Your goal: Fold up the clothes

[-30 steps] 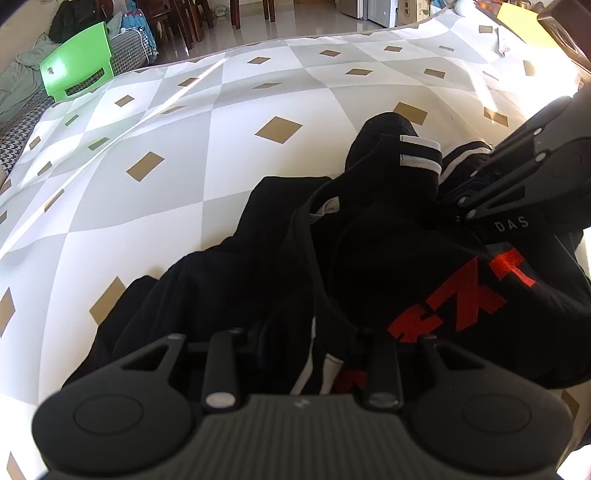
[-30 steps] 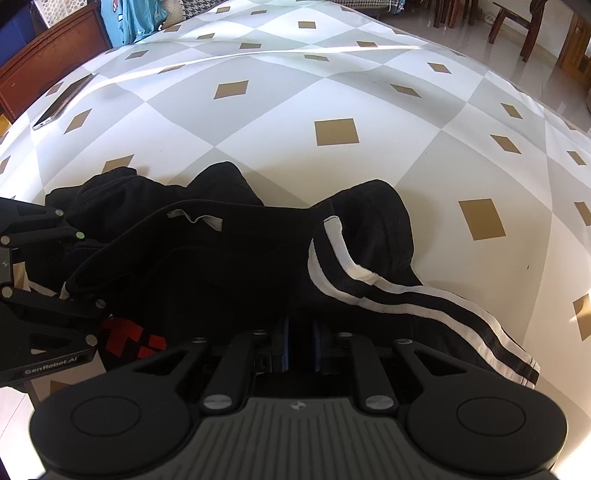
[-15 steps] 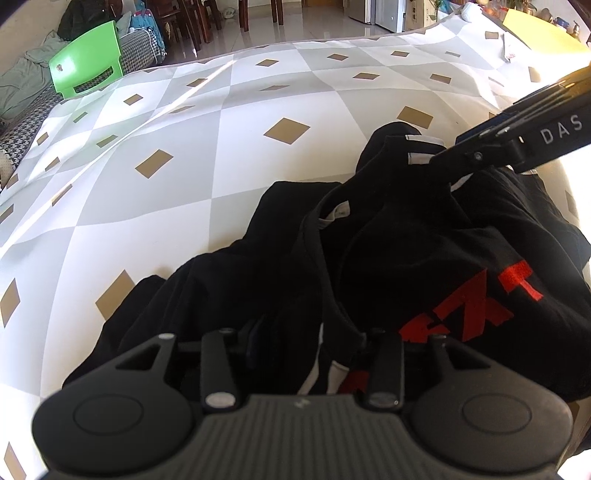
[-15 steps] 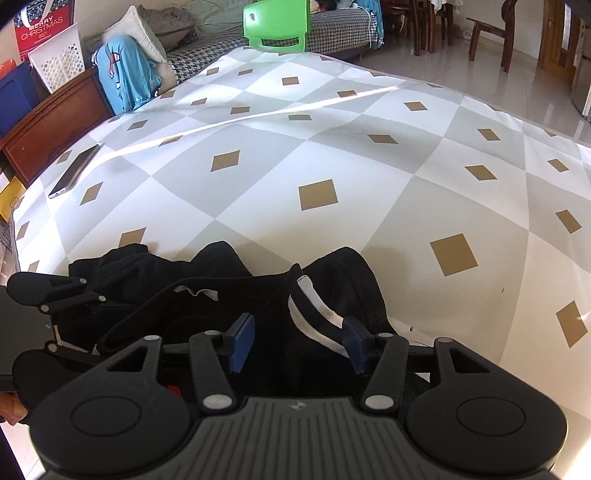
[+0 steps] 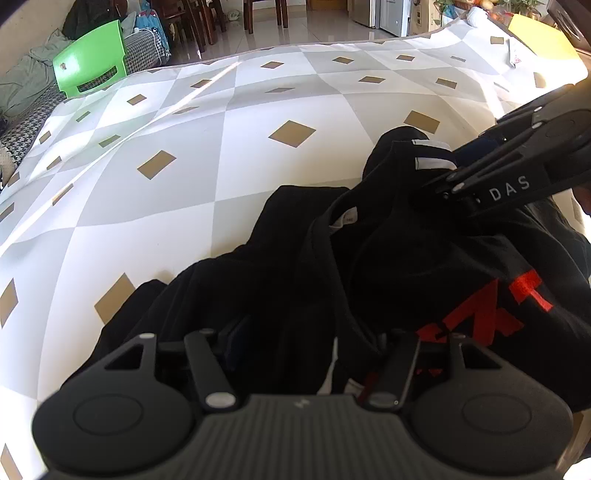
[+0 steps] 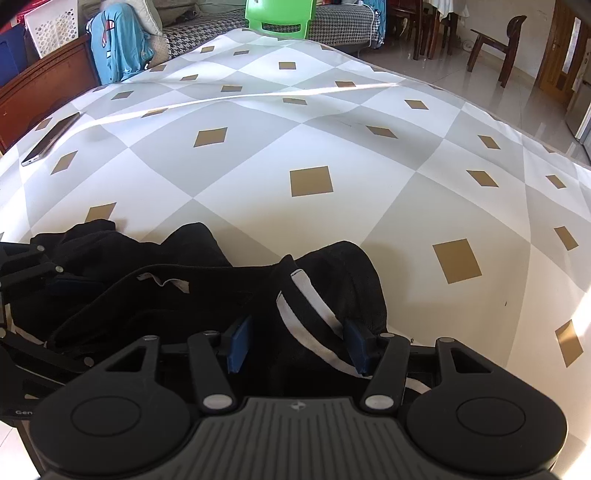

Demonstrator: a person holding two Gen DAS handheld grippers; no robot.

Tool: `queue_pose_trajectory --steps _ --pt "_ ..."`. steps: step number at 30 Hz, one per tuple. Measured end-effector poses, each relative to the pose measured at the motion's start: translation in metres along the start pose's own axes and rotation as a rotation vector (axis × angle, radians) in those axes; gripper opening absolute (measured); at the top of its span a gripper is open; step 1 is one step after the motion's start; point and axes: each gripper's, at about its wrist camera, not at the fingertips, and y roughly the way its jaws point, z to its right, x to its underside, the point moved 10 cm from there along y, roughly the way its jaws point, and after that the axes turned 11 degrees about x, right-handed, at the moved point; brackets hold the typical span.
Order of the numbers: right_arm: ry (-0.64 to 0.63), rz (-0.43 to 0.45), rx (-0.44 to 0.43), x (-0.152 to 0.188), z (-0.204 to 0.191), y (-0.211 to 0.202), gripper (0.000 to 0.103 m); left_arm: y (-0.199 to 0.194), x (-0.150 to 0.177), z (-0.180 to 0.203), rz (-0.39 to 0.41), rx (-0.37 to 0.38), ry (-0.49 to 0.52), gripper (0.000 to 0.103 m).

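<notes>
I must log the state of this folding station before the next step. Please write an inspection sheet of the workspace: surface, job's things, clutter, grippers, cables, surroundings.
Surface: diamond-patterned tablecloth, one long crease across it.
Job's things: black garment, crumpled, red print and white-striped cuff showing.
Clutter: phone near the far left edge in the right view.
Grippers: left hand-held gripper open, fingers wide apart over the cloth; right hand-held gripper open, blue pads either side of the striped cuff.
Cables: nothing seen.
Surroundings: green plastic chair, houndstooth sofa, wooden chair, tiled floor.
</notes>
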Motion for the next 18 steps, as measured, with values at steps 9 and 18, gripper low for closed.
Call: queue_pose_trajectory --steps 9,18 --pt "-0.016 0.063 0.015 -0.009 0.0 -0.019 0.012 -0.008 -0.006 0.004 0.036 0.015 0.009 0.029" --pt "0.078 0.177 -0.003 -0.034 0.016 -0.064 0.011 -0.037 -0.025 0.0 0.13 0.016 -0.04 0.027"
